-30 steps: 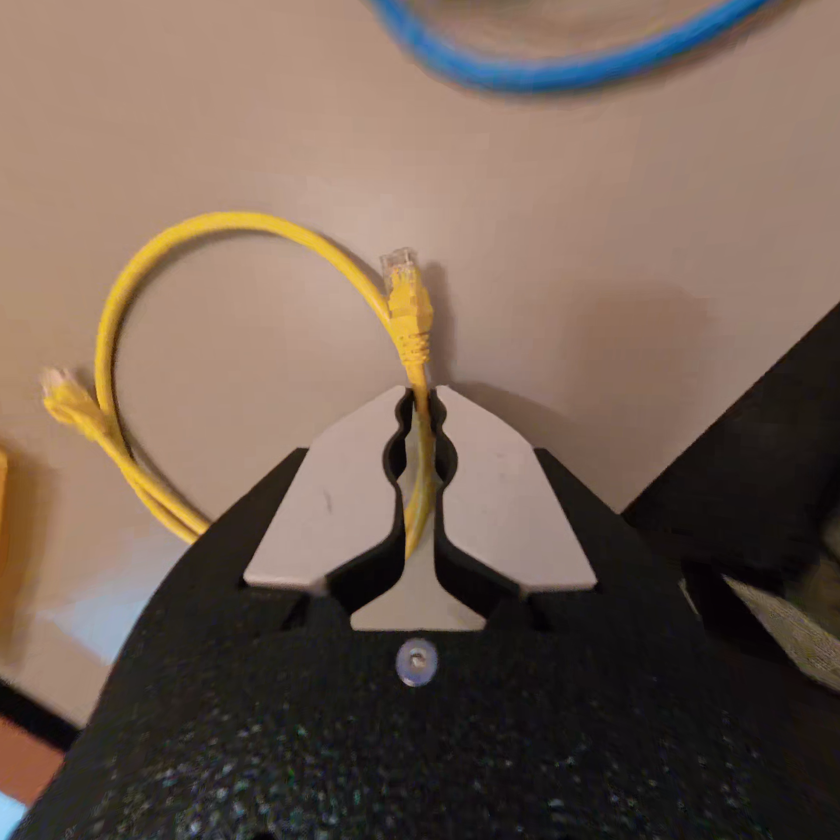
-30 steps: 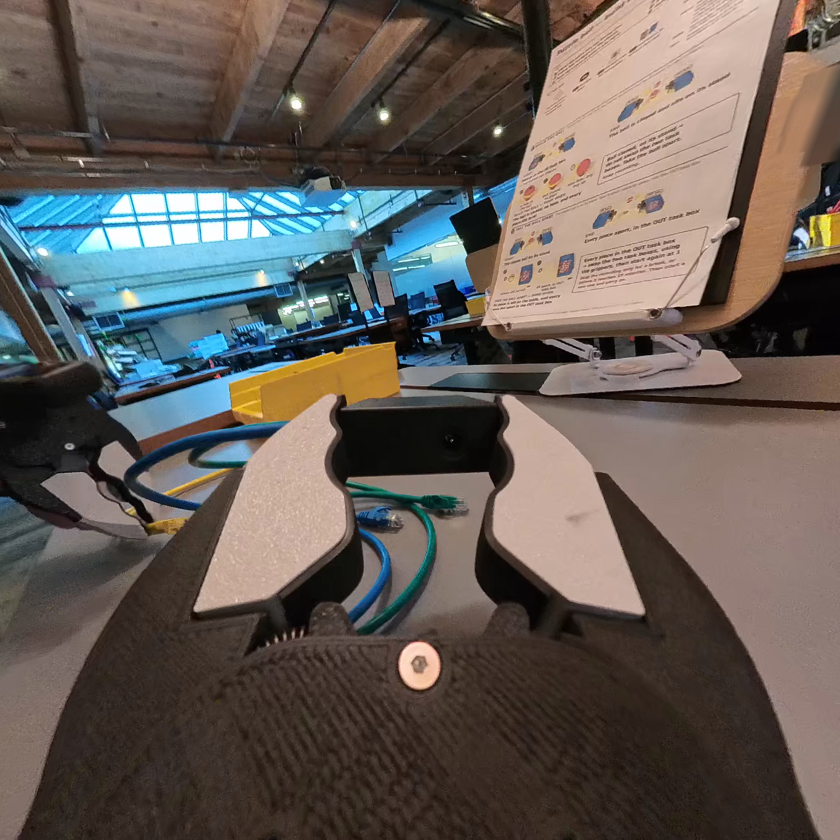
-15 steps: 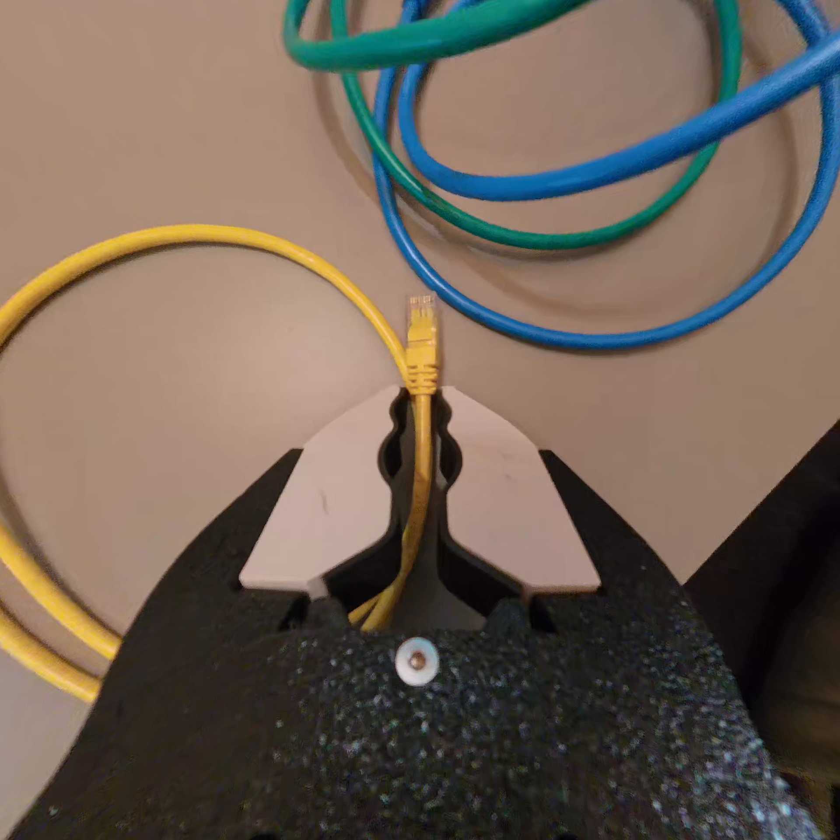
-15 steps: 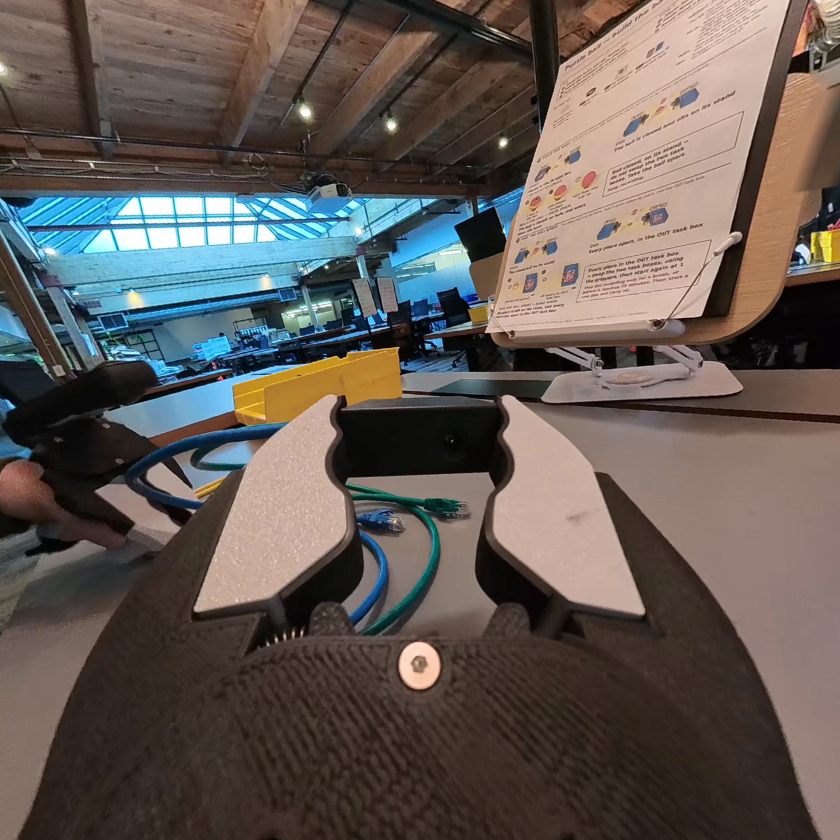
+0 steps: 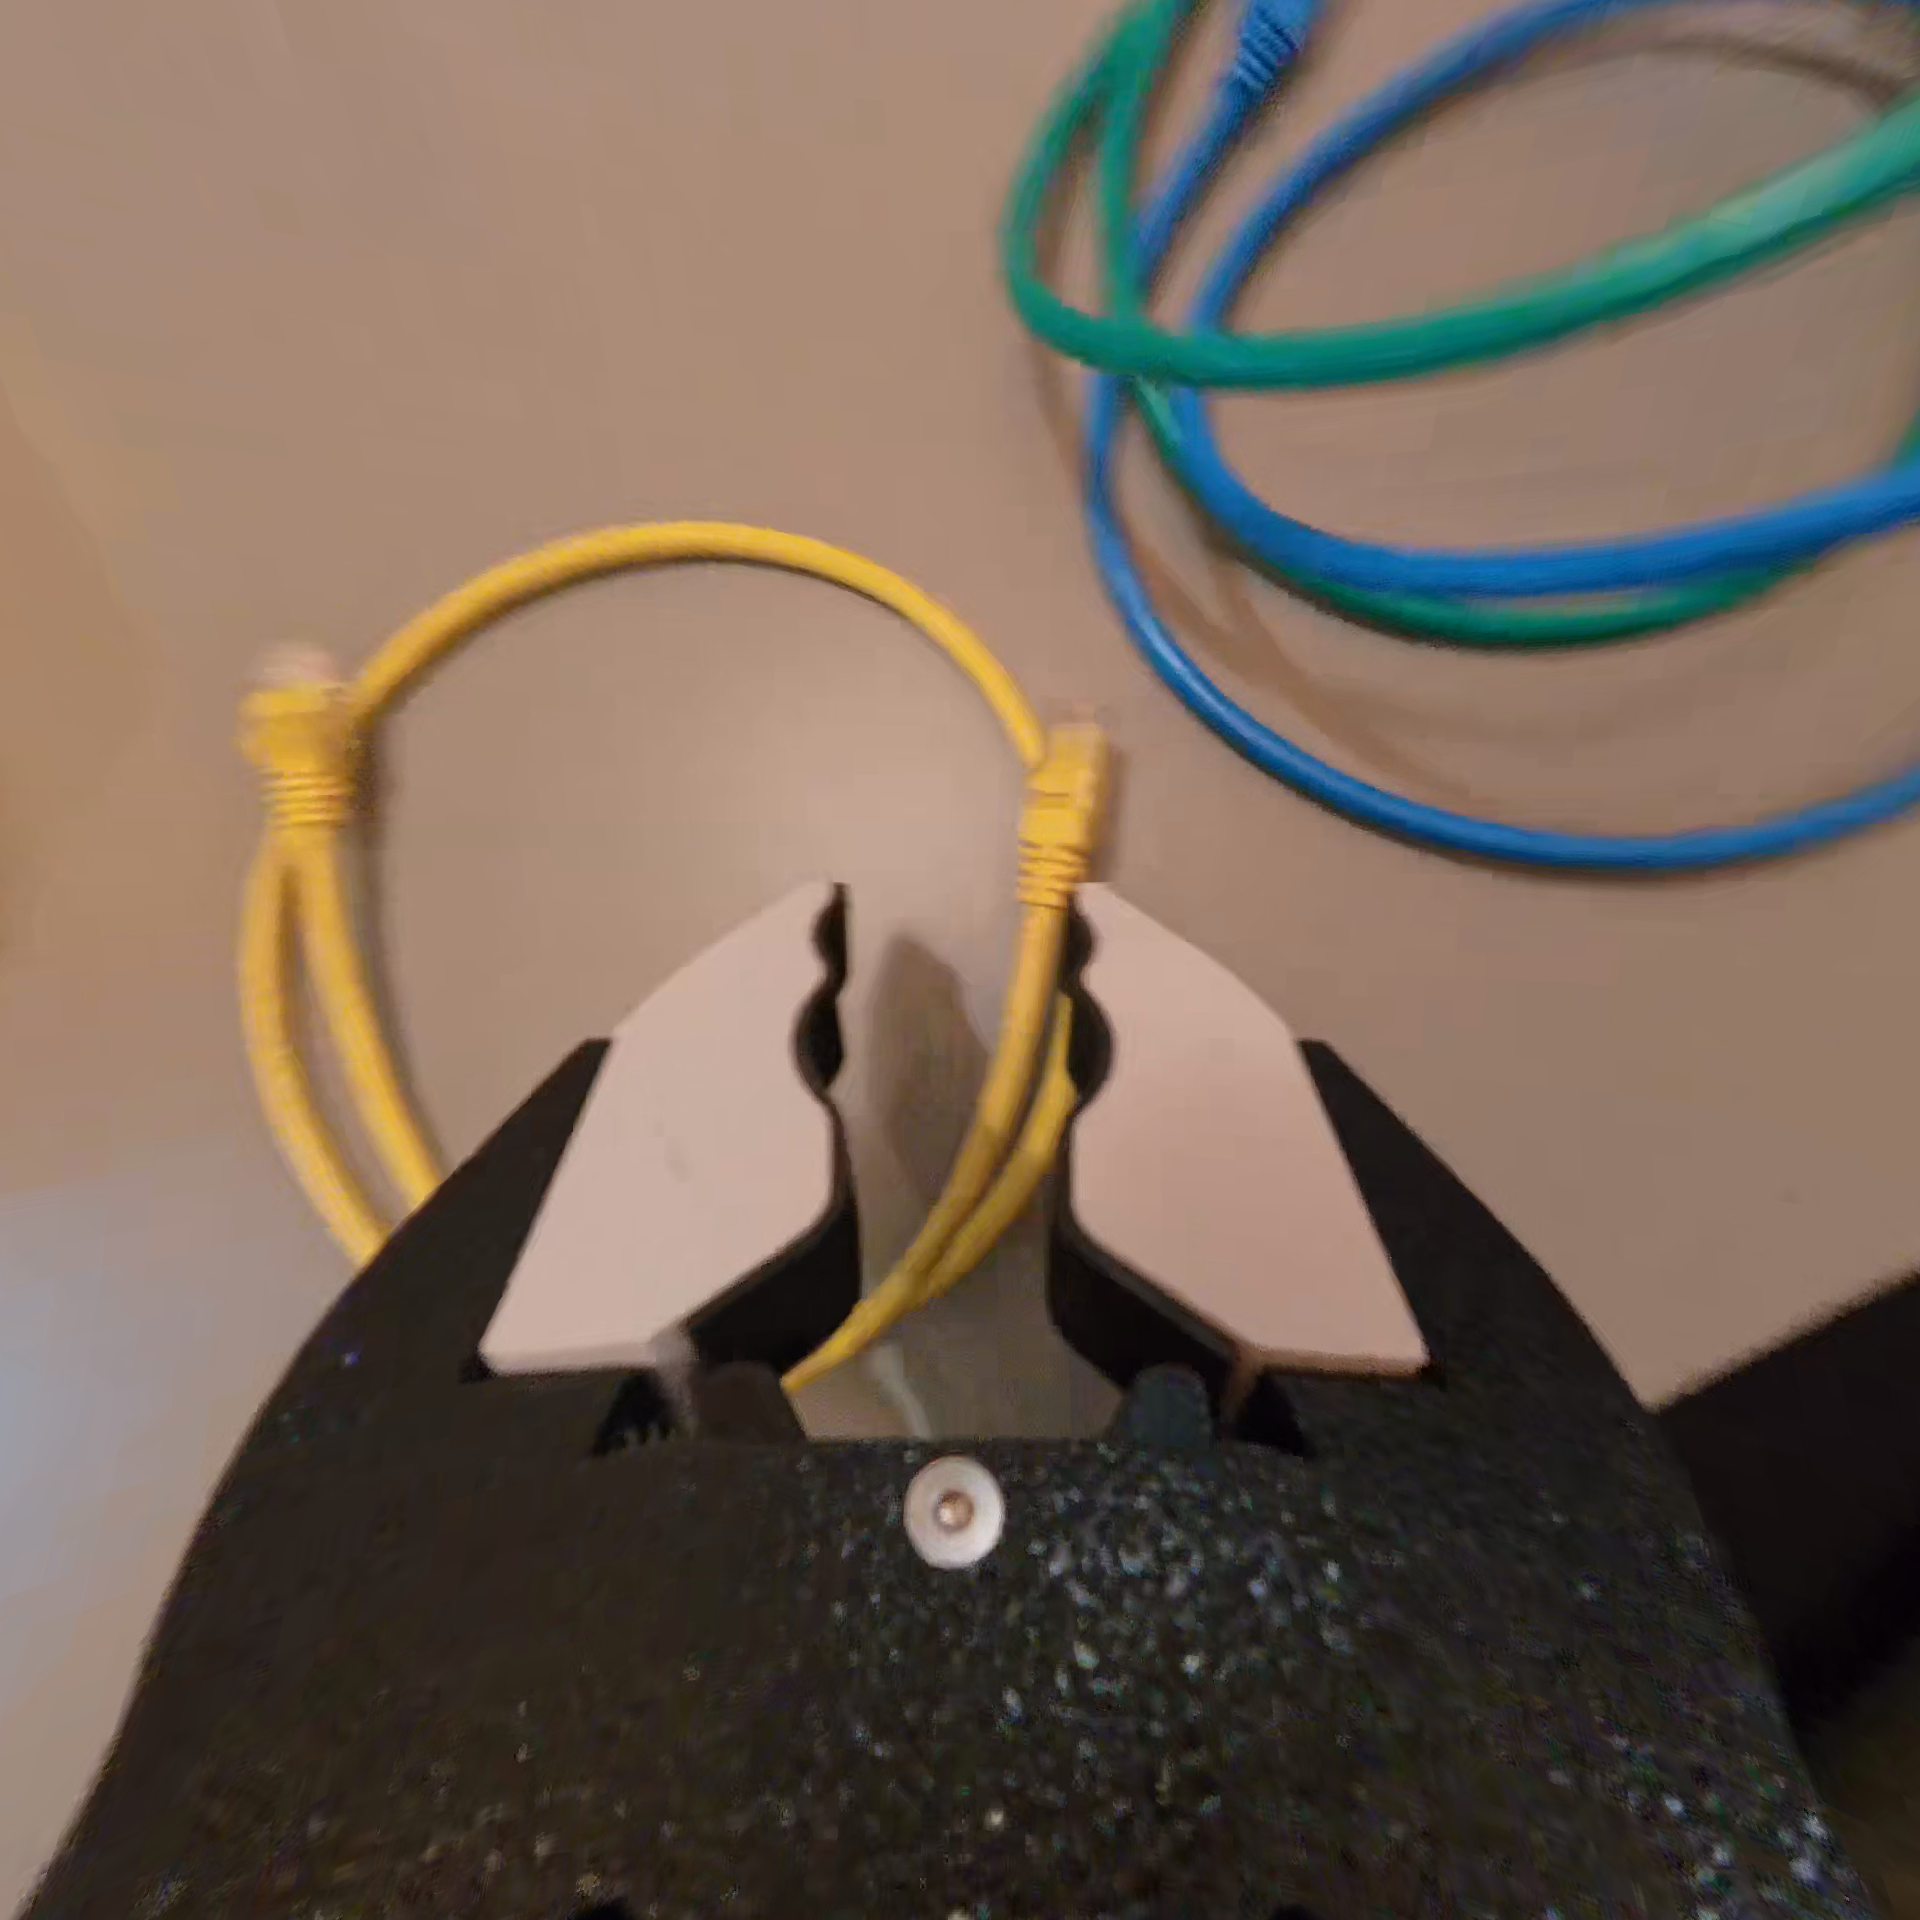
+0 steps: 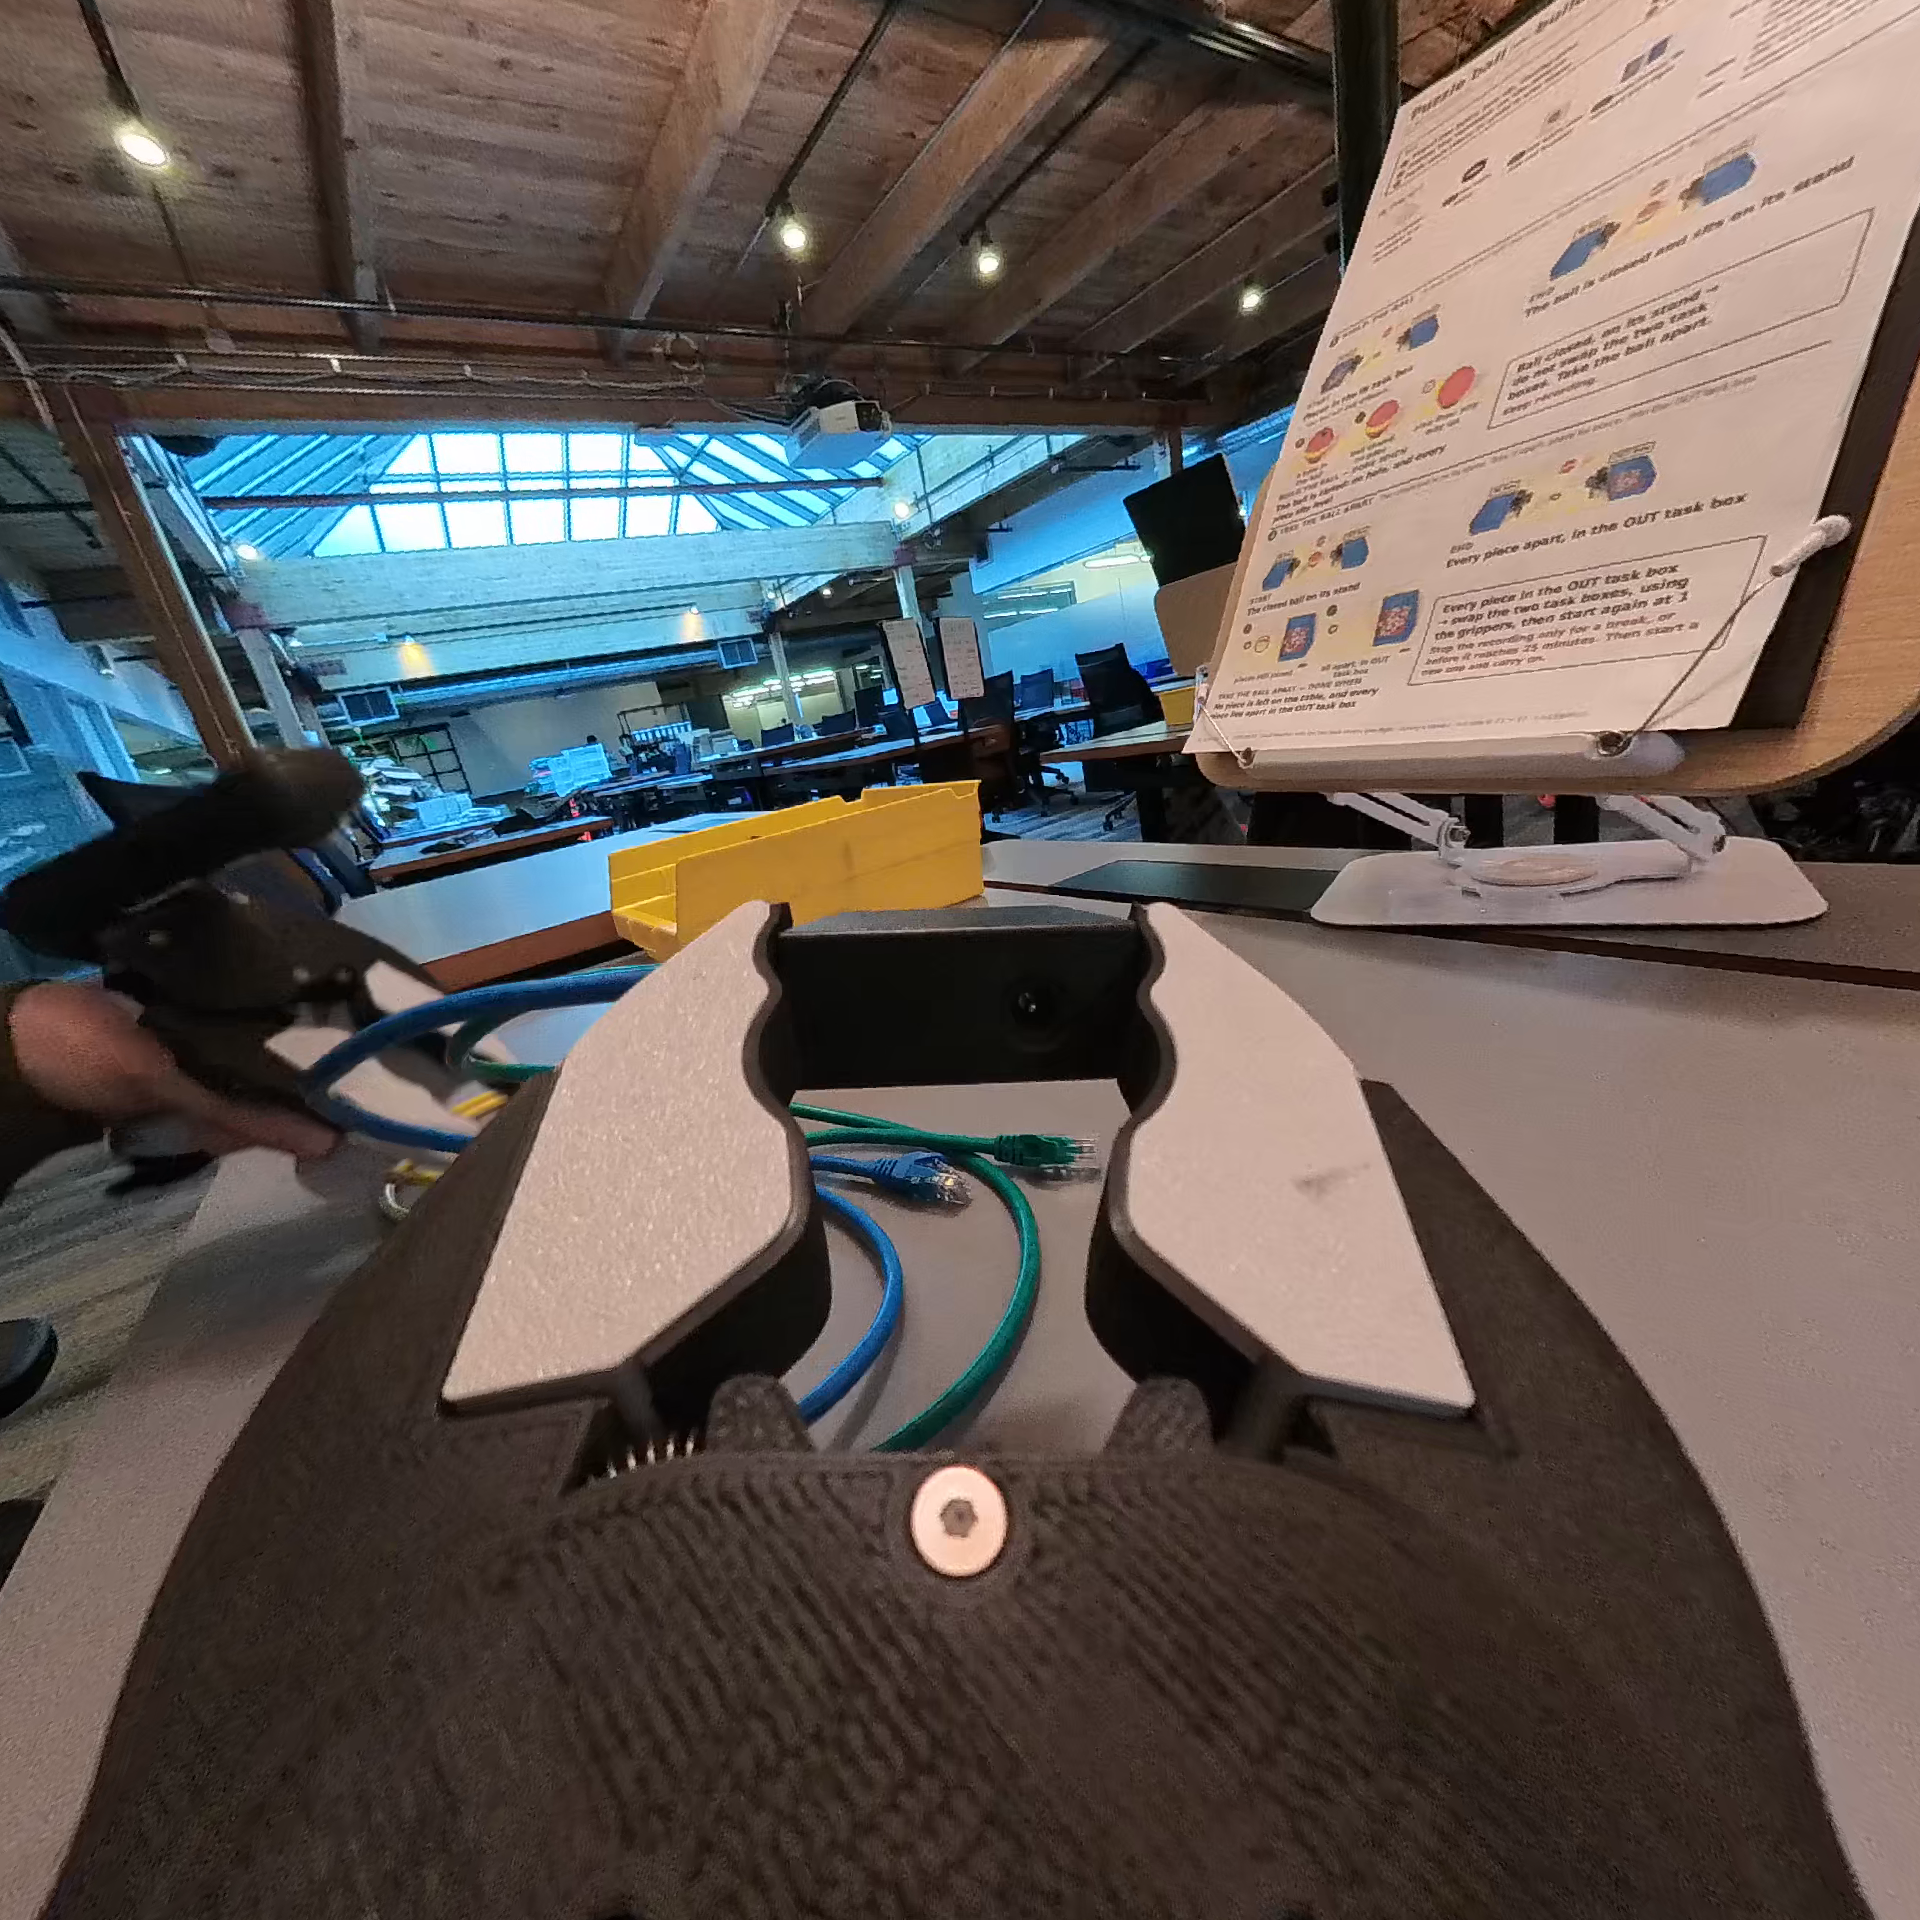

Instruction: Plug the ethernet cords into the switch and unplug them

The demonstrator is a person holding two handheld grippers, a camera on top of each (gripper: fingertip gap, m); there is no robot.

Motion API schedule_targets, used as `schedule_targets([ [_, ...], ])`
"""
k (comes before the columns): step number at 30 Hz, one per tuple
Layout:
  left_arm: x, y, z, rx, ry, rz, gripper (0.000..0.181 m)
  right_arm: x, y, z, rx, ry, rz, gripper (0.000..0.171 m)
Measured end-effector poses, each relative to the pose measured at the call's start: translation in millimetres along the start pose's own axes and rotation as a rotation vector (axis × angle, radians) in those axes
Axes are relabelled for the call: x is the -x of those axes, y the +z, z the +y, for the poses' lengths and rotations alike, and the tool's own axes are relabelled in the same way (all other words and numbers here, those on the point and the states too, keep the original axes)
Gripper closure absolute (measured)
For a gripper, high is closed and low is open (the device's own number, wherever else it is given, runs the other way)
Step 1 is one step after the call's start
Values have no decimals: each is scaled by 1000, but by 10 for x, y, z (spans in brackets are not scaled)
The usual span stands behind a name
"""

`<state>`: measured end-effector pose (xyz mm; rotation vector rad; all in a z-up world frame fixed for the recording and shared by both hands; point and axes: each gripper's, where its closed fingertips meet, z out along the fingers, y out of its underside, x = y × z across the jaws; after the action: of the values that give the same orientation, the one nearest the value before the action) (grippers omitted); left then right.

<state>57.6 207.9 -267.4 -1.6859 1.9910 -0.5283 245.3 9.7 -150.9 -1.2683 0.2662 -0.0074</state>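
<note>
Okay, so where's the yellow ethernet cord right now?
In the left wrist view, the yellow ethernet cord lies looped on the table, one end running between the open left gripper fingers against the right one, left of the blue cord and green cord.

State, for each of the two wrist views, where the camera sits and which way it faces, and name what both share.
Left wrist view: on the left hand-held gripper, facing down at the table and yellow cord; fingers apart.
Right wrist view: on the right hand-held gripper, facing level across the table toward the black switch; fingers apart.
Shared: blue cord and green cord.
</note>
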Motion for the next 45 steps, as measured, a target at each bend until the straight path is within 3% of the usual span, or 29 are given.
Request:
schedule_targets([
  [1, 125, -64, -84, -41, -34, -69, 137, -2, -2, -3, -2, 1, 1, 110],
  [3, 231, -271, -382, -216, -167, -70, 137, -16, -18, -21, -17, 19, -3, 110],
  [6, 87, -619, -979, -514, -391, 166, 133, -54, -53, -62, -52, 73, -20, 110],
  [9, -104, -731, -1475, -609, -456, 377, 128, -16, -68, -88, -77, 87, -63, 110],
  [13, -478, -249, -1819, -359, -419, 621, 107, 119, -24, -61, -66, 33, -111, 110],
  [15, -786, 40, -1818, -162, -420, 810, 103, 187, -13, -47, -60, 2, -132, 110],
  [18, -1166, 198, -1797, 15, -489, 1128, 102, 248, -35, -63, -78, -34, -145, 110],
  [21, -1325, 110, -1889, 5, -568, 1392, 121, 223, -79, -98, -108, -24, -131, 110],
  [24, -1366, 28, -1961, -48, -611, 1503, 136, 208, -94, -107, -112, -31, -115, 110],
  [26, -1388, -127, -1994, -74, -596, 1593, 130, 246, -62, -67, -81, -65, -115, 110],
  [28, -1436, -138, -1984, -69, -558, 1546, 124, 299, -26, -18, -47, -118, -111, 110],
  [30, -1441, -27, -1984, -34, -563, 1445, 145, 292, -9, 0, -34, -148, -79, 110],
  [32, -1393, -20, -2043, -53, -579, 1420, 149, 279, -3, 29, -2, -132, -66, 110],
  [38, -1356, -71, -2060, 58, -559, 1353, 151, 278, -25, 115, 84, -183, 20, 109],
  [45, -1340, -103, -2023, 173, -475, 1258, 153, 322, -8, 225, 173, -221, 28, 94],
])
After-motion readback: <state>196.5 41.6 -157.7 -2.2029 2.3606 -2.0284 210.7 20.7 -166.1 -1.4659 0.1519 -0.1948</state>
